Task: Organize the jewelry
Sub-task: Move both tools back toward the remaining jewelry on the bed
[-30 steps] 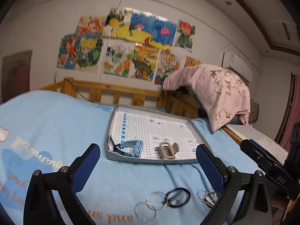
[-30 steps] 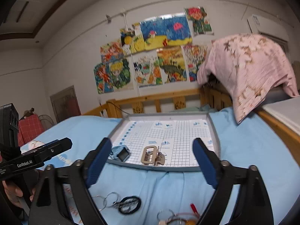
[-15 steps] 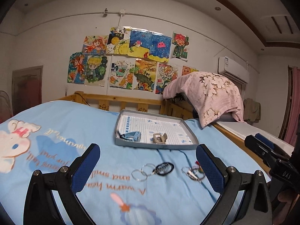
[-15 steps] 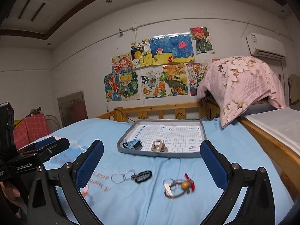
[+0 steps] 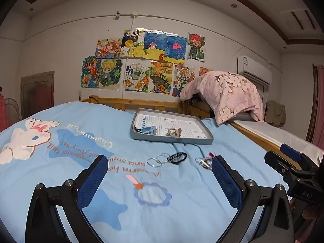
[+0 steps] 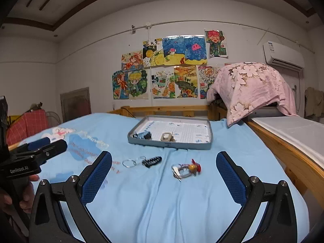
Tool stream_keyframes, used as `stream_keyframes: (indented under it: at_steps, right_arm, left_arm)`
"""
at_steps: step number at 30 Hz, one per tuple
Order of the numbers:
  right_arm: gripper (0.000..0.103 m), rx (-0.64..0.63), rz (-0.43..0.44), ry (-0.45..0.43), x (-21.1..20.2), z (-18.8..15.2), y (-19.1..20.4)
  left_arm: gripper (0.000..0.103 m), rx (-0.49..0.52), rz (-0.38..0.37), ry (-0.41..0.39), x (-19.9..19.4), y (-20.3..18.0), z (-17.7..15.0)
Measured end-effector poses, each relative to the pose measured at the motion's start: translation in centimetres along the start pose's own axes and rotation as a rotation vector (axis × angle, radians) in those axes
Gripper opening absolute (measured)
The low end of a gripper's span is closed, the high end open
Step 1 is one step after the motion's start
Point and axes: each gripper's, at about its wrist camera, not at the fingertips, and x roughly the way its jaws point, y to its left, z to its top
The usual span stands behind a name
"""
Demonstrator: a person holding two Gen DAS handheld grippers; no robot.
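Note:
A grey tray point(image 5: 172, 140) point(image 6: 169, 144) with a grid liner lies on the blue bedsheet. It holds a blue hair clip point(image 5: 148, 130) point(image 6: 142, 135) and a beige claw clip point(image 5: 173, 132) point(image 6: 166, 137). In front of it lie clear rings point(image 5: 157, 161) point(image 6: 130, 162), a black hair clip point(image 5: 178, 157) point(image 6: 152, 161) and a keyring bundle with red and yellow charms point(image 5: 205, 161) point(image 6: 187, 169). My left gripper point(image 5: 158, 174) and right gripper point(image 6: 164, 172) are both open and empty, held back from the items.
A wooden bed rail point(image 6: 287, 158) runs along the right, with a white mattress beyond. A pink floral blanket point(image 5: 226, 95) is draped behind the tray. The other gripper shows at each view's edge point(image 5: 293, 170) point(image 6: 34, 156).
Both grippers have pulled back and away from the tray, so the loose items and more of the sheet come into view. Both stay open and empty.

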Motion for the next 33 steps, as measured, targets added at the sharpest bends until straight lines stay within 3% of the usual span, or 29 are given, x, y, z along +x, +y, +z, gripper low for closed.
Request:
stream_keyframes:
  at_steps: [8,17,33]
  right_arm:
    - [0.101,0.003,-0.013,0.041,-0.6,-1.6,-0.6]
    - [0.101,0.026,-0.020,0.082,0.9,-2.1,-1.5]
    - [0.101,0.021,-0.028,0.072,5.8,0.6,-2.6]
  left_arm:
    - [0.103,0.012,-0.016,0.061,0.5,-0.8,-1.9]
    - [0.103,0.019,-0.009,0.093,2.2,-0.8,-1.8]
    - [0.103,0.008,-0.016,0.145,8.3,0.4,0.8]
